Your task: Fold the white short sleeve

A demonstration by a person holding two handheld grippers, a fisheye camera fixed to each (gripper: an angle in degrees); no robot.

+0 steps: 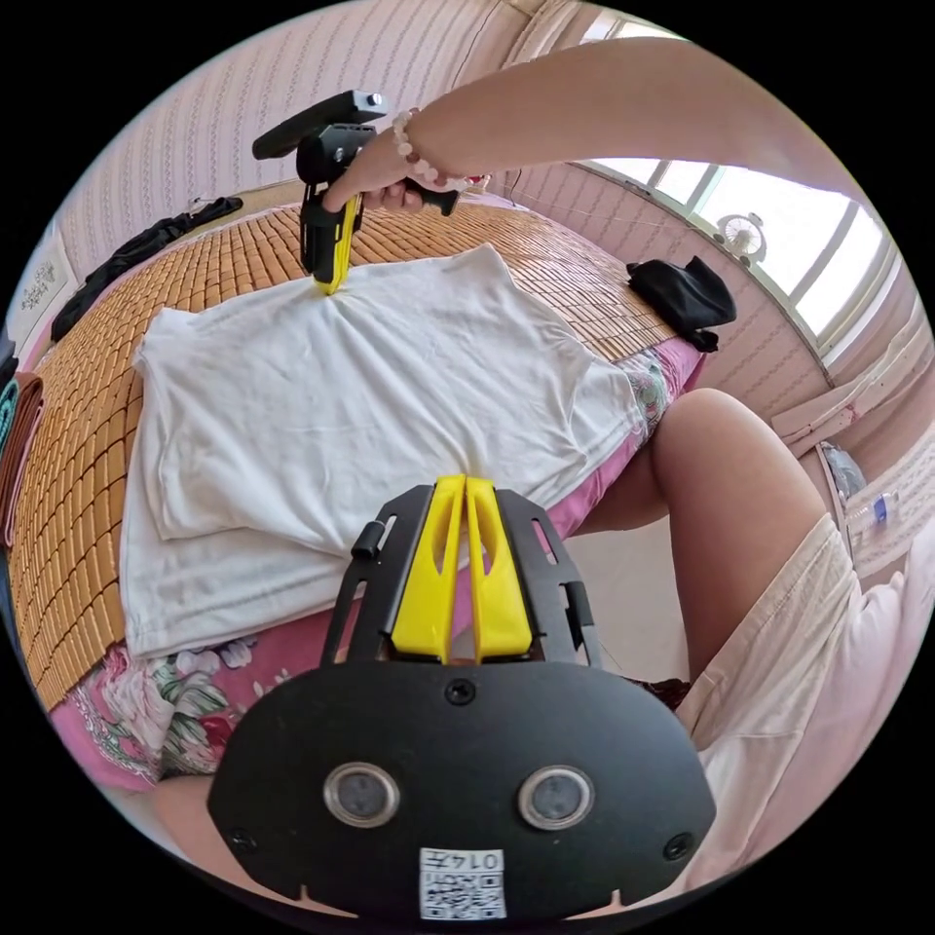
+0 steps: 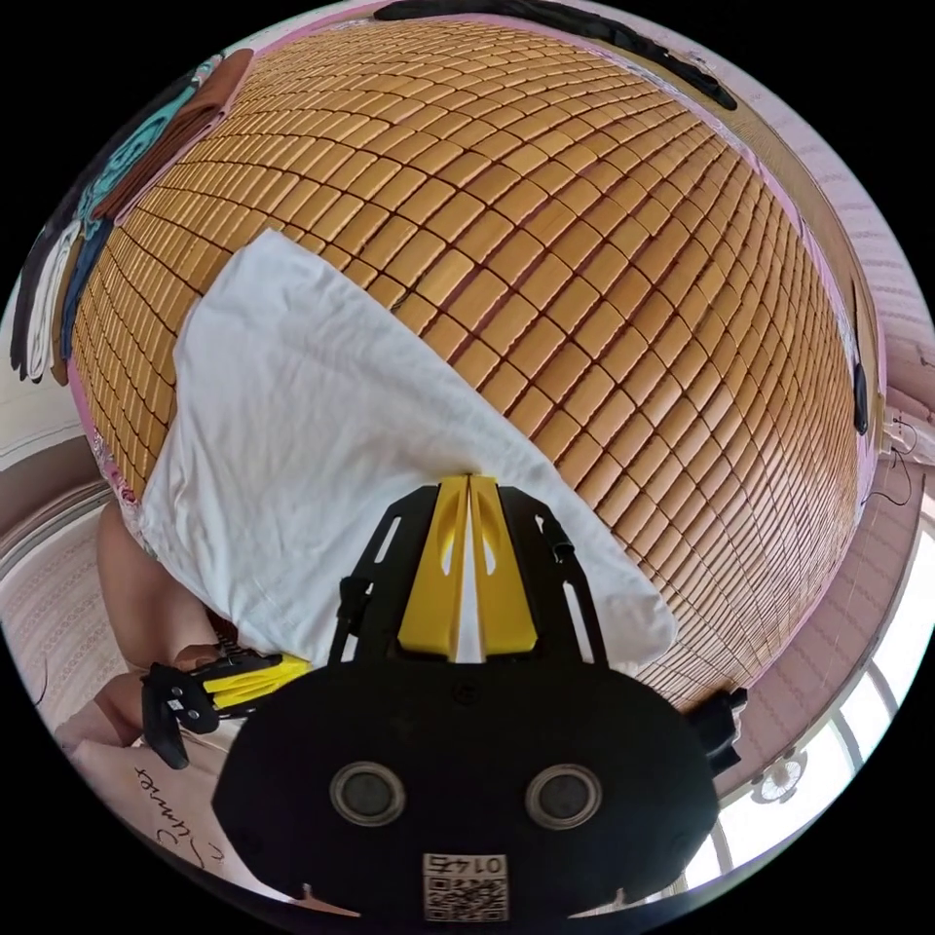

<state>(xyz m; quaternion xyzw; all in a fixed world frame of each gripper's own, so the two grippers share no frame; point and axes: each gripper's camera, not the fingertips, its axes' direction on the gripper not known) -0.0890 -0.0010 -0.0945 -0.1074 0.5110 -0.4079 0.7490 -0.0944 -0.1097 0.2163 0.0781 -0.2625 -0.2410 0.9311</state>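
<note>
On the bamboo mat [image 2: 604, 243] of the bed, spread flat: white short sleeve [image 1: 370, 409], already partly folded, near edge hanging at the mattress side; left gripper [image 1: 466, 482] clenched on that near edge, right gripper [image 1: 326, 282] pinched shut on the far edge; likely soft, light, limp, prone to sagging; best held at hems and corners, kept taut.

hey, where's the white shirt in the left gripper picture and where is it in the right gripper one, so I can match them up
Left gripper view: the white shirt lies spread across the middle, on the bamboo mat, between the two grippers.
Right gripper view: the shirt fills the lower left of the middle, running under the right gripper.
Shared landmark: the bamboo mat under the shirt.
</note>
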